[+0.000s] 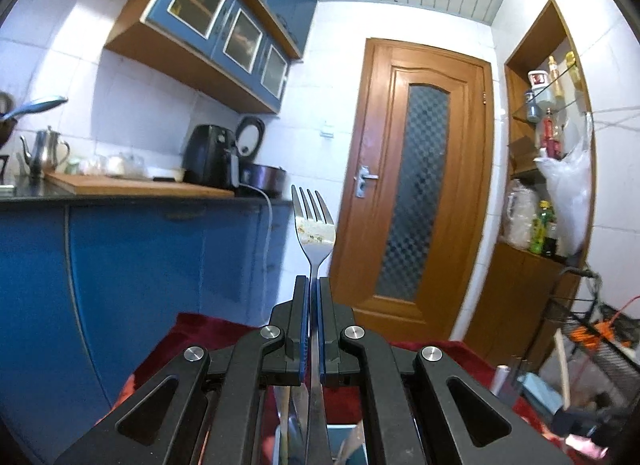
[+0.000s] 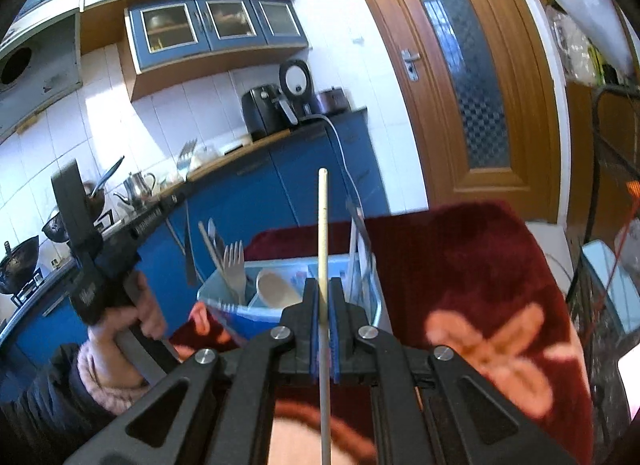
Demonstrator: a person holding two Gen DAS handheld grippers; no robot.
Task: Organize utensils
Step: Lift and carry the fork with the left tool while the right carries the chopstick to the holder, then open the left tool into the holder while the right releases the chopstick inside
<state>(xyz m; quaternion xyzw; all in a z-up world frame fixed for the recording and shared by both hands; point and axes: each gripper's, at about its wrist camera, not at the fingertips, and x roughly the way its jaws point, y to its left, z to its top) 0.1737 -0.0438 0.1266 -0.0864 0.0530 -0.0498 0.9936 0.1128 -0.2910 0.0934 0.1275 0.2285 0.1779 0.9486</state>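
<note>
In the left wrist view my left gripper (image 1: 314, 281) is shut on the neck of a metal fork (image 1: 314, 221). Its tines point up and away, and pale food residue sticks across them. In the right wrist view my right gripper (image 2: 323, 283) is shut on a pale wooden chopstick (image 2: 322, 221) that stands up past the fingertips. Beyond it a light blue tray (image 2: 240, 311) sits on a dark red cloth (image 2: 460, 265). The tray holds a grey fork (image 2: 234, 265), a white spoon (image 2: 276, 289) and other utensils. A person's hand (image 2: 140, 317) grips the other tool's handle at the left.
Blue base cabinets (image 1: 140, 273) run along the left under a counter with a black air fryer (image 1: 208, 161) and a metal kettle (image 1: 42, 151). A wooden door (image 1: 412, 201) stands ahead. Shelves with bottles (image 1: 548, 125) and a black wire rack (image 1: 592, 329) crowd the right.
</note>
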